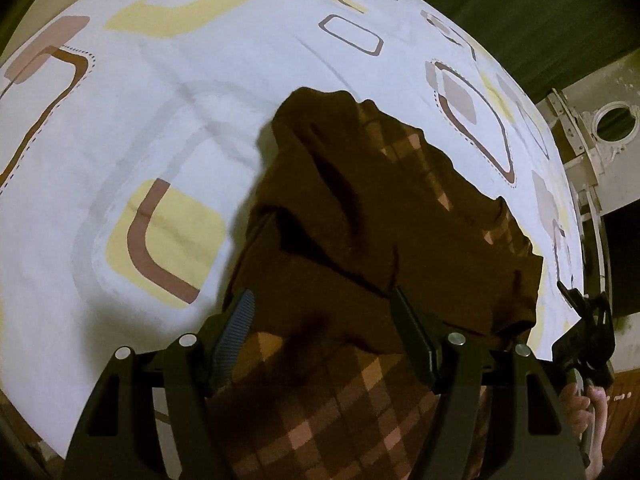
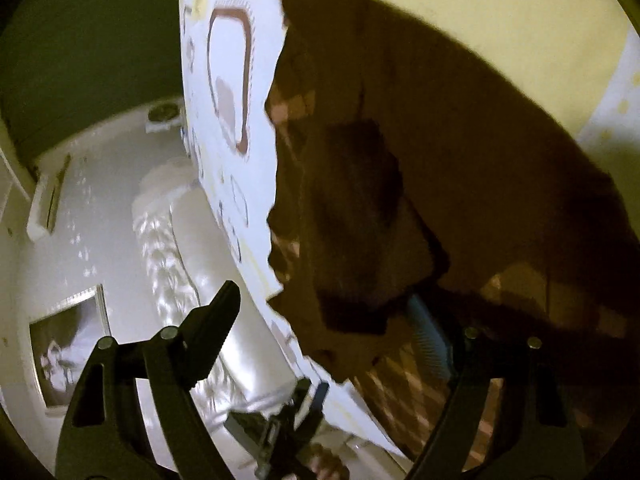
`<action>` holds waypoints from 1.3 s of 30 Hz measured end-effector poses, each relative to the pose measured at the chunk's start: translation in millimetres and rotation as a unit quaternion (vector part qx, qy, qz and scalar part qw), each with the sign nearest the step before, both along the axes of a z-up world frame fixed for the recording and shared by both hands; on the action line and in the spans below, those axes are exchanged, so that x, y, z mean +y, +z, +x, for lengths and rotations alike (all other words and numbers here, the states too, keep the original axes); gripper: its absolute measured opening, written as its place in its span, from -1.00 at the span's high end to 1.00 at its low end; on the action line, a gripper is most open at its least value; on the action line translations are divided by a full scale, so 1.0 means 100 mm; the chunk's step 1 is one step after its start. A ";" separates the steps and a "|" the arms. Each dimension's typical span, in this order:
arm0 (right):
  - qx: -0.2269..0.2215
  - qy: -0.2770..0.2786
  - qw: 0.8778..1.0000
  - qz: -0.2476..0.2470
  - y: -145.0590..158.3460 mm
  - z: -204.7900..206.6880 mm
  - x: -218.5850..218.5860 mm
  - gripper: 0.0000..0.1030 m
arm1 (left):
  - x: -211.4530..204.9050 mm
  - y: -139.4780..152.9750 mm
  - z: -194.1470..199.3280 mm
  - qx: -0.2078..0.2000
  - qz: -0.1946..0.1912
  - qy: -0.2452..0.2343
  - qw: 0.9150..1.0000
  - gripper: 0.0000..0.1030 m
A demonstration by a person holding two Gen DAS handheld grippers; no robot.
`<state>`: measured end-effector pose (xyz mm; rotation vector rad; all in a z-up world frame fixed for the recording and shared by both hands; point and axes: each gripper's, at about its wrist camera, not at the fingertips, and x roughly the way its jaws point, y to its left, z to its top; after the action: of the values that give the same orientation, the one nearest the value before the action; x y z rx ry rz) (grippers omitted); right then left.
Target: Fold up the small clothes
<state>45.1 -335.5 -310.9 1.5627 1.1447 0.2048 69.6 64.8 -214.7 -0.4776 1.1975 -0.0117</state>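
A small brown garment (image 1: 360,216), plain dark cloth outside with a checked pattern in pink and tan showing at its edges, lies bunched on a bed covered by a white sheet (image 1: 120,128) printed with yellow and brown rounded squares. It sits near the sheet's edge, with a pale floor (image 2: 100,208) beyond.

The left tongs (image 1: 324,320) stand wide open, with the checked cloth lying between and below the fingers; they do not appear to be pinching anything. The right tongs (image 2: 328,320) are also spread wide: one finger hangs over the floor side, while the other, with its blue ribbed pad (image 2: 430,338), is tucked against or under a fold of the garment (whether it actually touches cannot be told).

The fabric looks light, soft and limp, so it would likely sag and crumple when lifted from one point. A sensible hold would be at two corners or along a hem, one for each tong, to spread it flat before folding.
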 end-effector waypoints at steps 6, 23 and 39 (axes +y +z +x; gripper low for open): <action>0.019 -0.041 0.997 -0.063 0.02 -0.05 -0.11 0.43 | 0.06 -0.06 0.10 0.002 -0.018 0.020 1.000 -0.35; 0.005 0.023 0.972 -0.236 0.19 -0.23 -0.48 0.89 | 0.39 -0.23 0.27 0.010 -0.099 0.142 0.985 -0.44; 0.003 0.025 0.975 -0.220 0.15 -0.22 -0.46 0.89 | 0.45 -0.02 0.18 0.007 -0.171 0.203 0.964 -0.10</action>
<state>22.9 -381.8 -296.4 1.1433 1.1424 -0.0229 87.3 110.2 -216.9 -1.0230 1.0951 0.1381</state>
